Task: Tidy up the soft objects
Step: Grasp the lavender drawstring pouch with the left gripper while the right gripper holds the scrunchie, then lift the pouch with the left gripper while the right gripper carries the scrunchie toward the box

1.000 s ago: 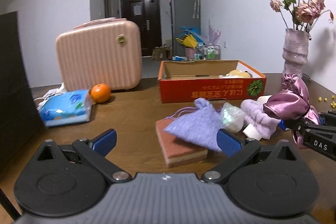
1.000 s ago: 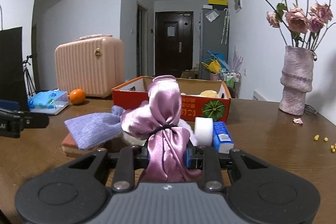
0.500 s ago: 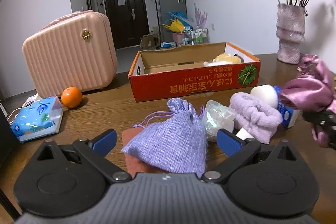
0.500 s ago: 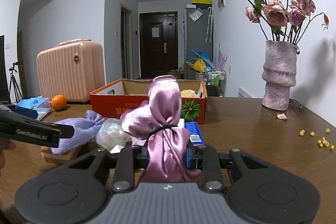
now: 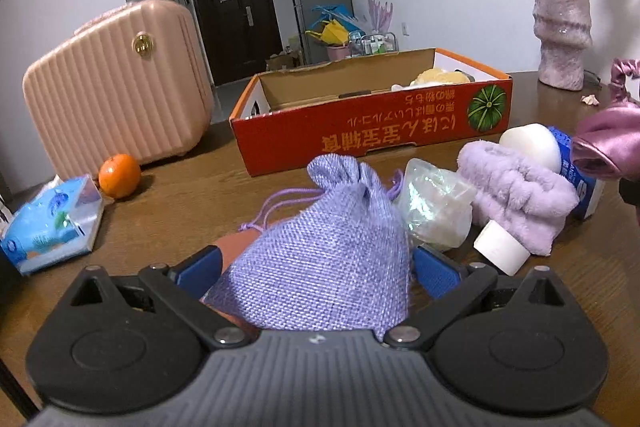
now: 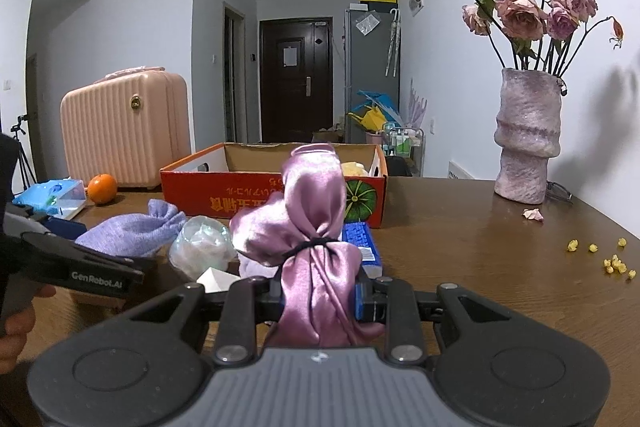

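Partly hidden sponge [image 5: 234, 247] beneath pouch [image 5: 320, 259]

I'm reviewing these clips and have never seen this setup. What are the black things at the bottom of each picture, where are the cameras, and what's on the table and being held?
There is no robot here: a person holds a hand-operated gripper in each hand, and a wide-angle camera on each one looks forward along its jaws. The black shapes at the bottom are the grippers themselves.

In the left view, the left gripper has its jaws open on either side of a purple pouch, not yet pinching it. In the right view, the right gripper is shut on a pink satin bundle, held up off the table.

Also on the table: a red box with soft items inside, a fuzzy lilac cloth, a plastic-wrapped item, an orange, a tissue pack, a pink case and a vase of dried roses.
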Demonstrator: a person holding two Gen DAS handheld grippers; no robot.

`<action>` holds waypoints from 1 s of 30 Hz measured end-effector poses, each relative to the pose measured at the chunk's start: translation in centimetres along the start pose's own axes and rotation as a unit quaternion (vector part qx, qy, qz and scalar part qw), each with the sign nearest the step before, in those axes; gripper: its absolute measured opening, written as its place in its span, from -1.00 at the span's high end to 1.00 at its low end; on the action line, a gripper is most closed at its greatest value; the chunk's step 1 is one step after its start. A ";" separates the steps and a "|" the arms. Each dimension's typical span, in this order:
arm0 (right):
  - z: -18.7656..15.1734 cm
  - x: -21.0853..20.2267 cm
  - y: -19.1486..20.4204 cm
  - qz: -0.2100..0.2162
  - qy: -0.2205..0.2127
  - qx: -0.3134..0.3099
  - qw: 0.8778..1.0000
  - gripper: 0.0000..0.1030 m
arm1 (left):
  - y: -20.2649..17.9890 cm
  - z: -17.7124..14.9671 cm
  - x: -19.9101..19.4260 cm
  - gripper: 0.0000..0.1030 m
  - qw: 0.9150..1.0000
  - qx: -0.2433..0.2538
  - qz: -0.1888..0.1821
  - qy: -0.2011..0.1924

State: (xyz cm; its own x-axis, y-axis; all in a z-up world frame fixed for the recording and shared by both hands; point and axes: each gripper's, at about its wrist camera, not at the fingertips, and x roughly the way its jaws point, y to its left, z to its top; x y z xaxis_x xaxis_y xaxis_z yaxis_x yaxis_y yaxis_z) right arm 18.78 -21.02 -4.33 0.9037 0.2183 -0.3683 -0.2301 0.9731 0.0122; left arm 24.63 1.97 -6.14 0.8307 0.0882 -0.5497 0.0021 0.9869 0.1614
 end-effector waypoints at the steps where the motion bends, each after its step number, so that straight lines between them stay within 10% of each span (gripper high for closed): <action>1: 0.0 0.1 0.0 0.000 0.001 0.000 1.000 0.48 | 0.2 0.0 0.1 -1.00 1.000 -0.004 -0.004 0.001; 18: 0.0 0.0 -0.1 0.005 -0.002 -0.001 1.000 0.47 | 2.4 0.0 -0.1 0.06 0.996 -0.066 -0.059 0.000; 30: 0.0 0.0 0.0 0.004 -0.005 -0.002 1.000 0.47 | 2.9 0.2 -2.4 0.14 0.994 -0.078 -0.059 -0.039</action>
State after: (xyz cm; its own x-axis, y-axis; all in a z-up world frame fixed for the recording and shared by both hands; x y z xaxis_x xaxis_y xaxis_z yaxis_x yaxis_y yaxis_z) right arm 18.79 -21.02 -4.35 0.9057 0.2259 -0.3588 -0.2377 0.9713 0.0115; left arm 22.73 4.57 -4.15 0.8708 -0.0343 -0.4904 0.0208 0.9992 -0.0329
